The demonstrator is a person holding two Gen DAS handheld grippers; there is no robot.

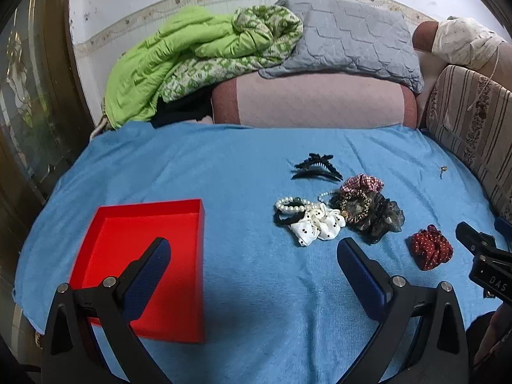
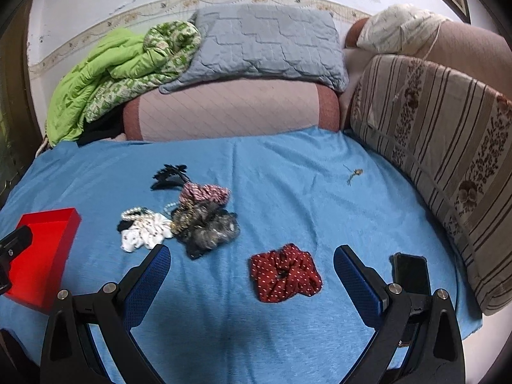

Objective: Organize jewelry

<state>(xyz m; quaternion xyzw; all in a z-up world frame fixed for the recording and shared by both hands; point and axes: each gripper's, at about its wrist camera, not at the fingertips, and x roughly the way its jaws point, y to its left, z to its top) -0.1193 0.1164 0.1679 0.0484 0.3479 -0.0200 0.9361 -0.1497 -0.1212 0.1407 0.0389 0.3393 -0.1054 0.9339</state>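
An empty red tray [image 1: 105,224] sits on the blue cloth at the left; its corner also shows in the right wrist view [image 2: 68,224]. A pile of accessories lies mid-cloth: black claw clip [image 1: 315,166], pearl bracelet [image 1: 292,204], white dotted scrunchie [image 1: 318,224], dark lace scrunchie [image 1: 374,214], checked scrunchie [image 1: 361,183]. A red dotted scrunchie [image 2: 283,273] lies apart, between the right gripper's fingers and just ahead of them. My left gripper [image 1: 252,256] is open and empty, beside the tray. My right gripper [image 2: 252,262] is open and empty.
A small metal trinket [image 2: 355,172] lies far right on the cloth. A black phone [image 2: 411,272] lies by the right finger. A striped cushion [image 2: 448,160], a grey pillow [image 2: 268,44] and a green blanket [image 2: 105,73] border the cloth.
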